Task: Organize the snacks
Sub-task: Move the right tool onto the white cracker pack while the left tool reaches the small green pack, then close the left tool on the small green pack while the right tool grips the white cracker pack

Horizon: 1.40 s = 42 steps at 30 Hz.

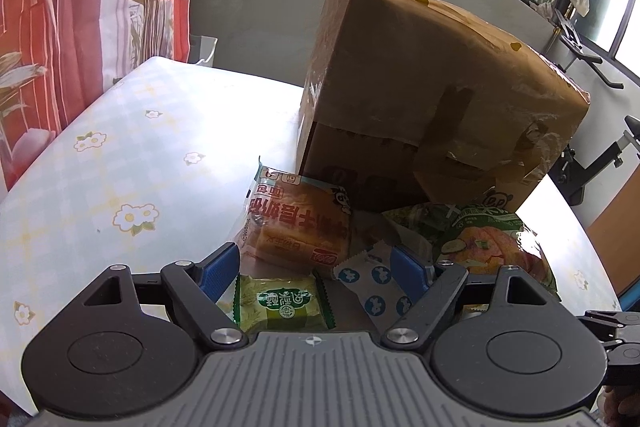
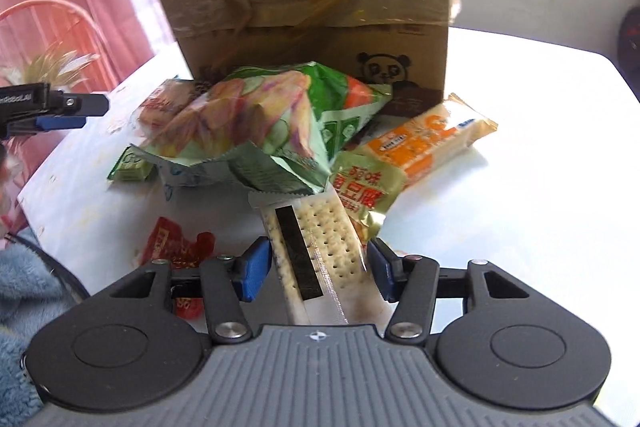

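Step in hand: the right gripper (image 2: pixel 318 267) is taking the cracker pack (image 2: pixel 316 251); its fingers (image 2: pixel 254 273) straddle the pack, but whether the pads press it I cannot tell
Doing it well: clench evenly on the long edges; lift straight, clear of the chip bag (image 2: pixel 256 131) overlapping its far end
Left gripper (image 1: pixel 316 267): fingers released, hovering above the green pastry (image 1: pixel 280 303)
Cracker pack: clear wrapper, pale dotted crackers, dark stripe; lower centre of the right view, on the surface (image 2: pixel 520 207)
Cardboard box (image 2: pixel 312 7): upper centre, behind the pile
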Each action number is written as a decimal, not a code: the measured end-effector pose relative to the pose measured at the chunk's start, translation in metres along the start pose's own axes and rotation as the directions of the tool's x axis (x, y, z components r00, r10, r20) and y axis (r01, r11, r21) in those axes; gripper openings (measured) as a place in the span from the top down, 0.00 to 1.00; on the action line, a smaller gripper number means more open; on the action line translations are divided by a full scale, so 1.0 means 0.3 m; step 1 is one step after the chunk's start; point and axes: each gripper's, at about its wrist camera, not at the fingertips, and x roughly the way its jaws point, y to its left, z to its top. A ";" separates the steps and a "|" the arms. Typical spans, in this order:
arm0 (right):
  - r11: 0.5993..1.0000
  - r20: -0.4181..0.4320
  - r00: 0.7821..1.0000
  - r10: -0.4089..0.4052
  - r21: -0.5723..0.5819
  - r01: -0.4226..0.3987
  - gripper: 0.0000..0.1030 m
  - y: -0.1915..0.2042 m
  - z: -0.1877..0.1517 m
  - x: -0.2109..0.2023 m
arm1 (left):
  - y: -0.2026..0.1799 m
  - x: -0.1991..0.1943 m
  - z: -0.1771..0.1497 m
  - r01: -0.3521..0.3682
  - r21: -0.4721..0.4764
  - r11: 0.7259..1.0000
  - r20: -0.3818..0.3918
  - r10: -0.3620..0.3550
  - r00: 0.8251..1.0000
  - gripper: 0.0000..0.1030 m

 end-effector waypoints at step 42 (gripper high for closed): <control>0.999 0.025 0.998 -0.052 0.002 0.052 0.48 0.007 -0.035 -0.007 | 0.136 0.224 0.051 0.073 0.023 0.997 -0.224 -0.066 0.972 0.51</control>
